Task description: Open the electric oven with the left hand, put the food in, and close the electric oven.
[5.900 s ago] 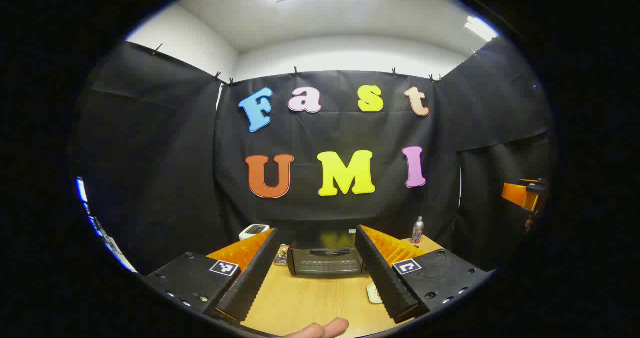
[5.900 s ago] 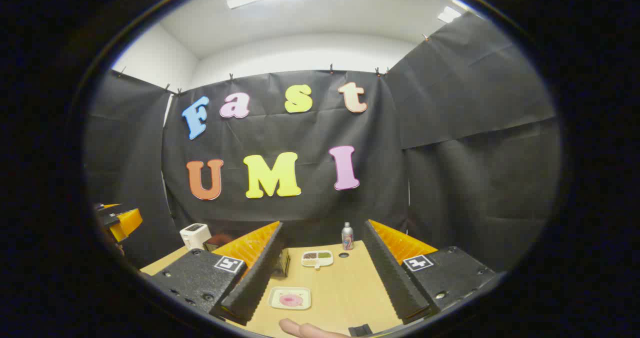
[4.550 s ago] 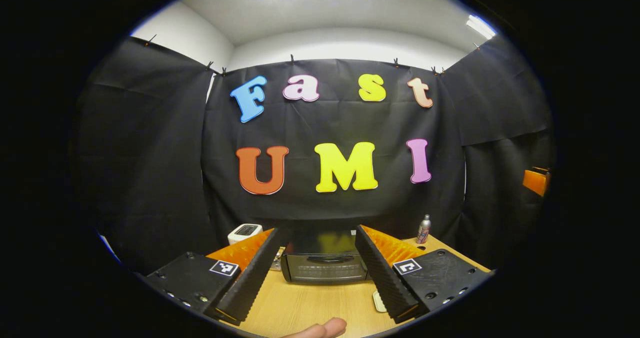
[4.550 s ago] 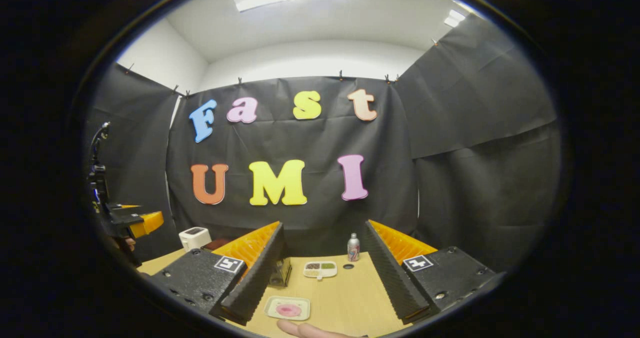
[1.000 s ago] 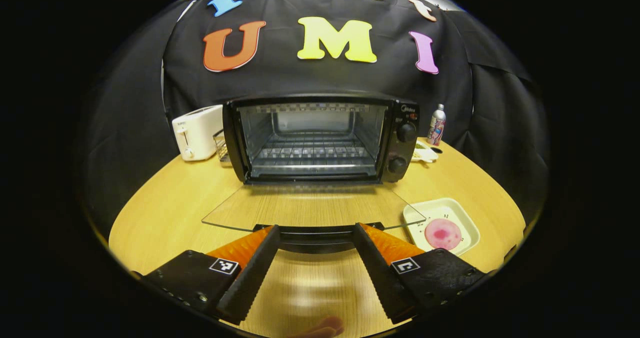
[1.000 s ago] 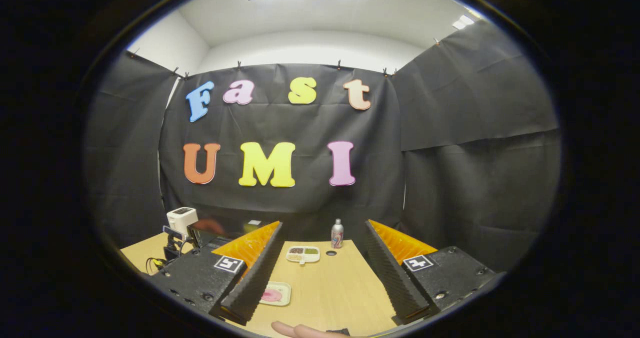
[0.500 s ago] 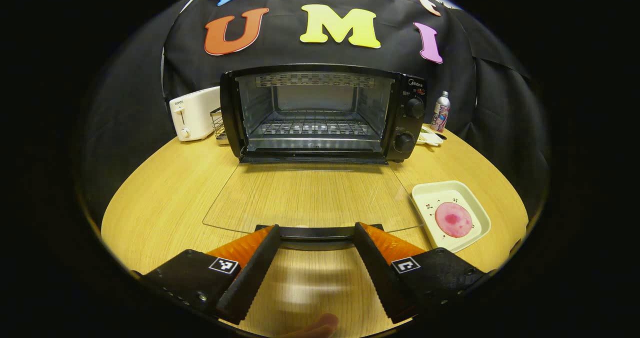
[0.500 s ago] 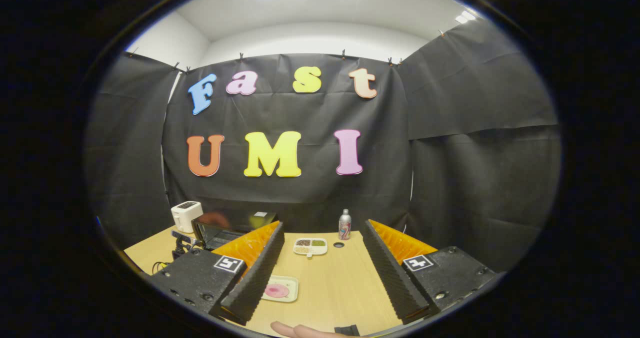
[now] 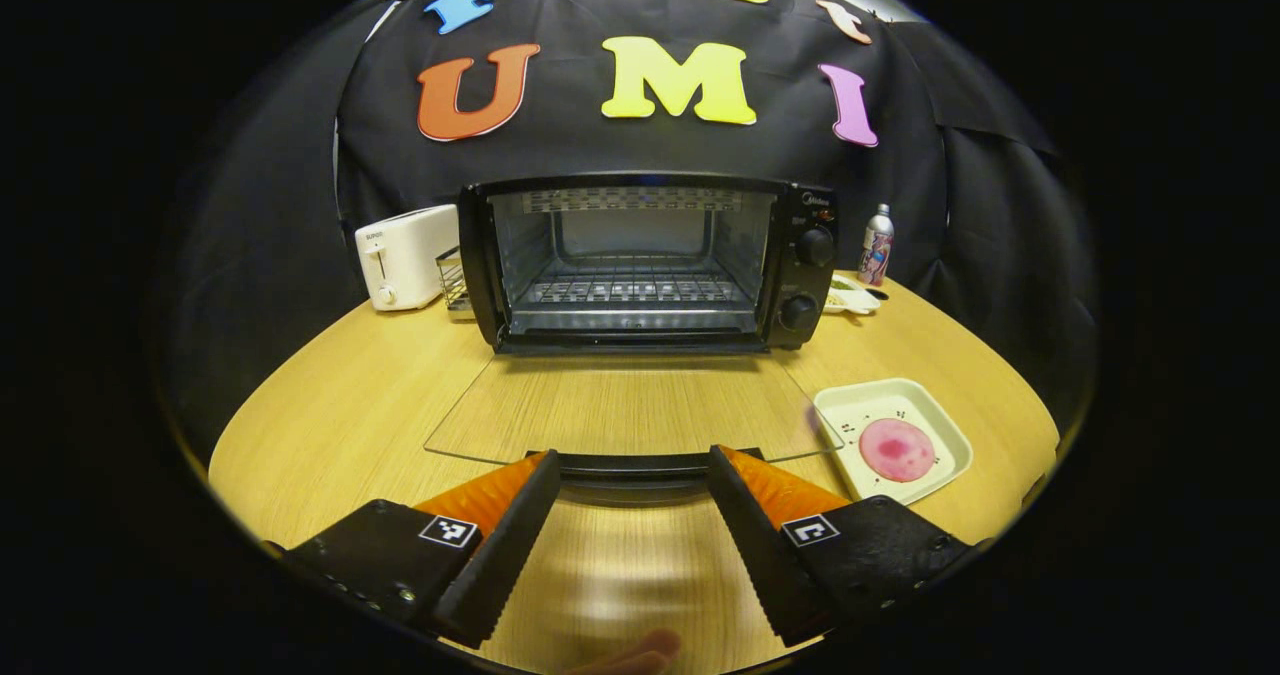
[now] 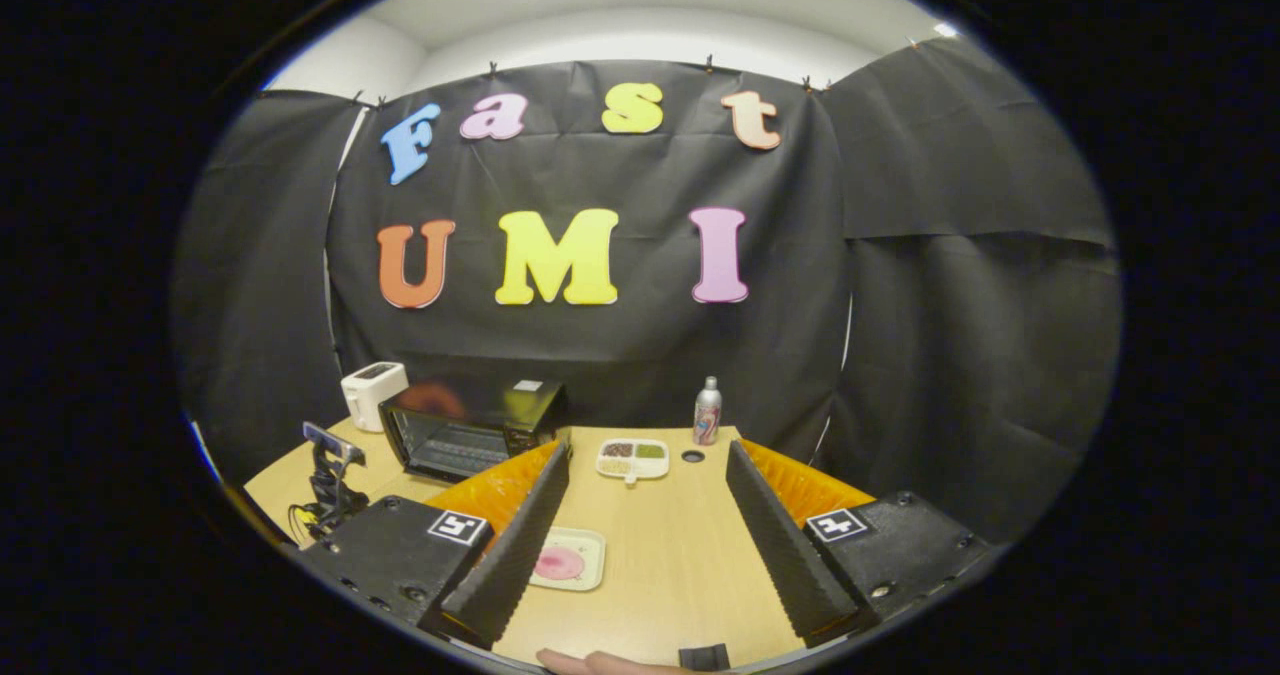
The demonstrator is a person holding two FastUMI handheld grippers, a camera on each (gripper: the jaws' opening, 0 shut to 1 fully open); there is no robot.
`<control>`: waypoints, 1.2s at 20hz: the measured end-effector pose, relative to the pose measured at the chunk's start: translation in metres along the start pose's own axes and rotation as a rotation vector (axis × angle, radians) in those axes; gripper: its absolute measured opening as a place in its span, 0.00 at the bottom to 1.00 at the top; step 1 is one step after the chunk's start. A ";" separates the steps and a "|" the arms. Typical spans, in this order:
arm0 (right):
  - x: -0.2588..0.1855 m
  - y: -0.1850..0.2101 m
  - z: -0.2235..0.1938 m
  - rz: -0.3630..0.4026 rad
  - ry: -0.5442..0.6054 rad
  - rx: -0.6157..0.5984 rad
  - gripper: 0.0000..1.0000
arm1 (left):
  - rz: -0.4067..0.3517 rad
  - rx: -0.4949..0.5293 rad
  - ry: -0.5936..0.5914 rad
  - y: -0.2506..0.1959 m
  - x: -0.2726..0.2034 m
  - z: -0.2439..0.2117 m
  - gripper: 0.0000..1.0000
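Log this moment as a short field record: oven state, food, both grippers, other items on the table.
oven: black electric oven at the back of the wooden table, clear glass door folded down flat, wire rack bare
food: pink round slice on a white square plate, right of the door
left gripper: open, fingers either side of the door's black handle
right gripper: open, holding nothing
other items: white toaster, metal bottle, white divided dish
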State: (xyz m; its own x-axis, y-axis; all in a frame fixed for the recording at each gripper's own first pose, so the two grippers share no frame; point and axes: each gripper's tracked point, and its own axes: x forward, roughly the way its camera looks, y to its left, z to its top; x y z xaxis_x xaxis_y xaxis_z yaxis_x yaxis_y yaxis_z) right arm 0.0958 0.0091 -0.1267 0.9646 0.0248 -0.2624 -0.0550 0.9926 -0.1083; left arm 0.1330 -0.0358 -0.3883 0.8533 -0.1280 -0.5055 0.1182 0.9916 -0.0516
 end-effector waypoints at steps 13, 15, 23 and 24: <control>0.122 0.013 -0.133 0.103 0.580 -0.019 0.97 | 0.069 -0.015 -0.402 0.037 -0.149 0.175 0.94; 0.137 0.018 -0.157 0.113 0.668 0.001 1.00 | 0.083 -0.029 -0.431 0.043 -0.166 0.188 0.94; 0.184 0.034 -0.256 0.142 0.981 0.103 0.88 | 0.127 0.026 -0.514 0.048 -0.225 0.225 0.93; 0.186 0.042 -0.267 0.161 1.027 0.135 0.85 | 0.129 0.032 -0.518 0.048 -0.228 0.226 0.93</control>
State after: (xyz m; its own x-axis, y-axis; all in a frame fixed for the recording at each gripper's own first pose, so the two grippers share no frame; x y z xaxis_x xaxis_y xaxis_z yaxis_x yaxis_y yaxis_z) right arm 0.2037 0.0233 -0.4362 0.2622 0.1075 -0.9590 -0.0726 0.9932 0.0915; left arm 0.0589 0.0373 -0.0804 0.9999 -0.0043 -0.0139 0.0045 0.9999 0.0133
